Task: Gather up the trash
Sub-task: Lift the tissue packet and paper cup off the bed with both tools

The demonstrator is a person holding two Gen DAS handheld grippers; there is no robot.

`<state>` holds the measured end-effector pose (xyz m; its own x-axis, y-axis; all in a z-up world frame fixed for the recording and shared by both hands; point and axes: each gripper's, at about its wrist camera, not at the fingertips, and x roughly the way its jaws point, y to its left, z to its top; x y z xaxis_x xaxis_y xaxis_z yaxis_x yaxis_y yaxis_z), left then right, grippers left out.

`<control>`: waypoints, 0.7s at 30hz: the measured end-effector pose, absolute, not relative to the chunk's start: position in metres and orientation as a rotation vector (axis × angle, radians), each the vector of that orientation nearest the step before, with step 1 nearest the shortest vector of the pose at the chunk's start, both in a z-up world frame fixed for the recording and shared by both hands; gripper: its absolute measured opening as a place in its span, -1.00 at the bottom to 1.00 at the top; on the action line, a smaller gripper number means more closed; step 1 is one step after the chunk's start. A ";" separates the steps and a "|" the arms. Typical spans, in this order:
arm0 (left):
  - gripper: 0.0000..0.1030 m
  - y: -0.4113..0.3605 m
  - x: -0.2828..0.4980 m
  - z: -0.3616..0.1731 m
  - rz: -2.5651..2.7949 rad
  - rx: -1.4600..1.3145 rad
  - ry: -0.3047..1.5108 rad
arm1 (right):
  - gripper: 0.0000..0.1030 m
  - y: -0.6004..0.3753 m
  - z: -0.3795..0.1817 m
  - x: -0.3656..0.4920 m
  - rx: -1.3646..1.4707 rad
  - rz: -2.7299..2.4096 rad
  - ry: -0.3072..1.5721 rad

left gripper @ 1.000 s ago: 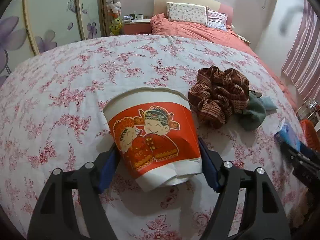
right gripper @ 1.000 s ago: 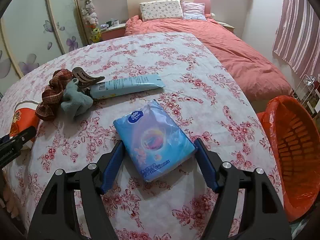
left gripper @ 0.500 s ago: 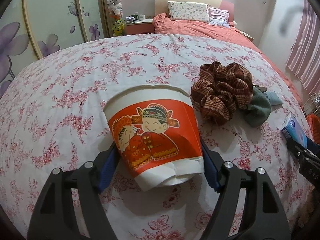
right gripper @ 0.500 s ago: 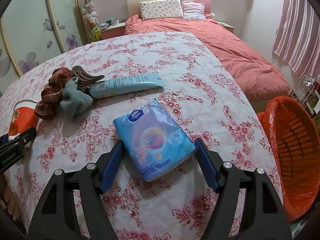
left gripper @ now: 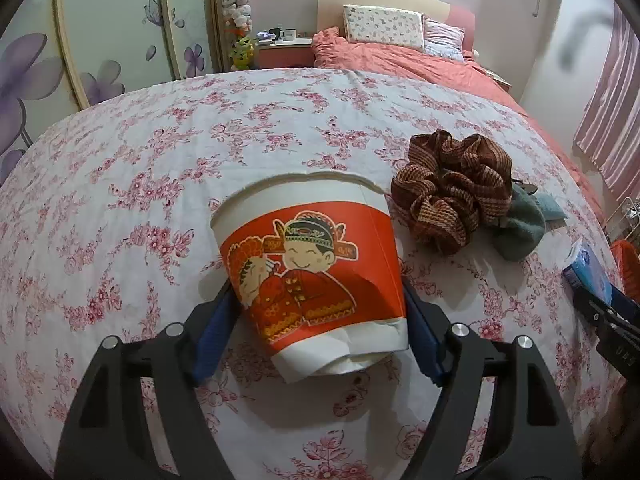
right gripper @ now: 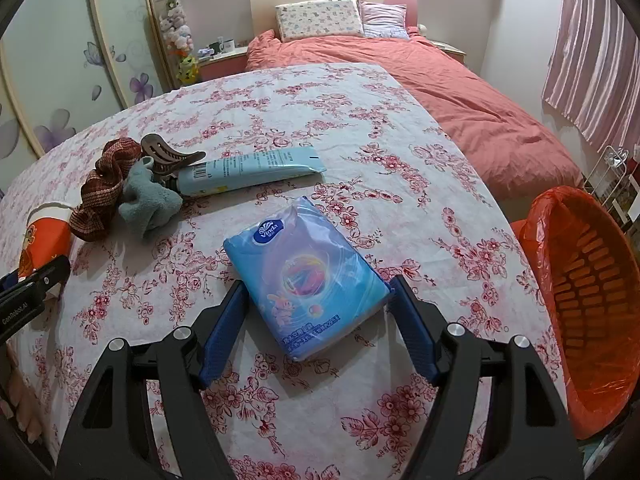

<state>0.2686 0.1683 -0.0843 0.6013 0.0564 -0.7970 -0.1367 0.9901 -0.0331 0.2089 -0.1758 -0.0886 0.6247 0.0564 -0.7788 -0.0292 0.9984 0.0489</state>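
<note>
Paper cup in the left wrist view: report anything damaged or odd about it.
The paper cup is damaged: it lies on its side on the floral cloth between the left gripper's fingers, its wall dented and its base end crumpled and torn.

The blue tissue pack (right gripper: 308, 280) carries "Vinda" in a dark blue oval near its top corner. The black gripper body at the left edge of the right wrist view (right gripper: 24, 300) reads, perhaps, "GenRobot.AI". The tube's (right gripper: 250, 170) print is too small to read.
</note>
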 end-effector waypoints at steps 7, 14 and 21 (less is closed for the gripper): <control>0.48 0.169 0.268 -0.084 0.108 -0.104 0.918 | 0.40 -0.177 -0.089 0.208 0.043 0.055 0.893; 0.51 0.169 0.268 -0.084 0.107 -0.106 0.917 | 0.42 -0.178 -0.087 0.208 0.052 0.062 0.893; 0.52 0.169 0.267 -0.084 0.107 -0.107 0.917 | 0.43 -0.179 -0.087 0.207 0.059 0.069 0.892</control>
<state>0.2673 0.1687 -0.0835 0.6036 0.0465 -0.7959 -0.1376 0.9894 -0.0466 0.2073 -0.1792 -0.0873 0.6257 0.0844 -0.7755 -0.0353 0.9962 0.0799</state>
